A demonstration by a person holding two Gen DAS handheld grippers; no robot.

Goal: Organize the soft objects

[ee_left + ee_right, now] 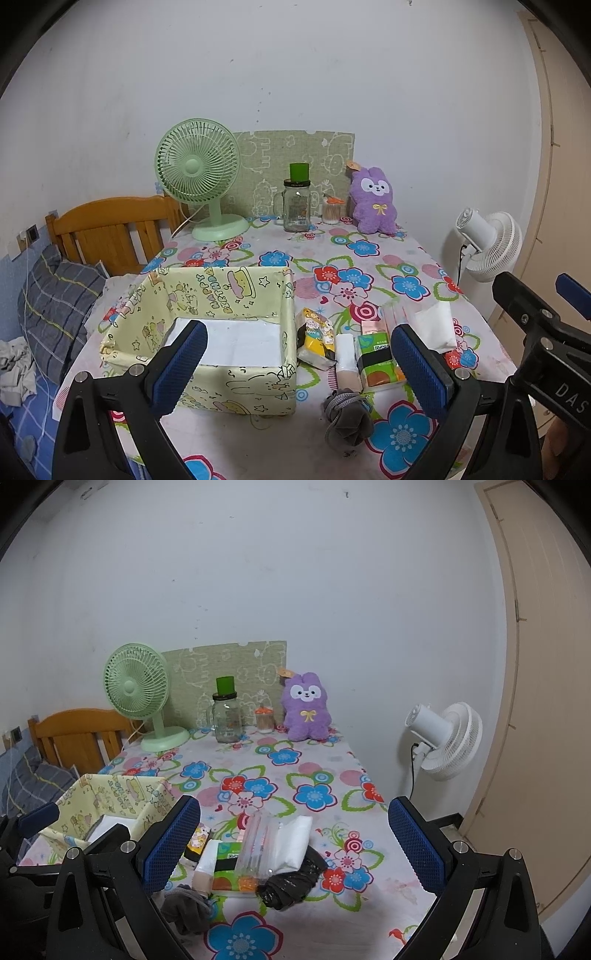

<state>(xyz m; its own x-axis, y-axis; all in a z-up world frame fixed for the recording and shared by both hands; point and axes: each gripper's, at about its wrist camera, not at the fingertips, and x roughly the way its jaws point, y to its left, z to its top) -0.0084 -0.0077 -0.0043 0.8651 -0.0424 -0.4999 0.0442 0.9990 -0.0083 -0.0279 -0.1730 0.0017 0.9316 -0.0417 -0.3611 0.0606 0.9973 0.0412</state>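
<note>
A pale yellow cartoon-print box (pixel 236 387) (pixel 110 794) stands open-topped at the table's front left, with only a white floor showing inside. Right of it lies a small heap: a yellow tissue pack (pixel 314 338), a white roll (pixel 345 354), a green tissue pack (pixel 376 360) (pixel 227 867), a clear packet (pixel 258 842), a white cloth (pixel 291 843), a black bag (pixel 295 880) and a grey fabric piece (pixel 347 413) (pixel 188 904). A purple plush (pixel 373 201) (pixel 306 707) sits at the back. My left gripper (pixel 299 363) and my right gripper (pixel 293 843) hover open above the near table, nothing held.
A green desk fan (pixel 199 173), a glass jar (pixel 296 206) with a green cup on it and a cotton-swab pot (pixel 330 210) line the back wall. A white floor fan (pixel 443 738) and a door stand to the right, a bed with wooden headboard (pixel 107 229) to the left.
</note>
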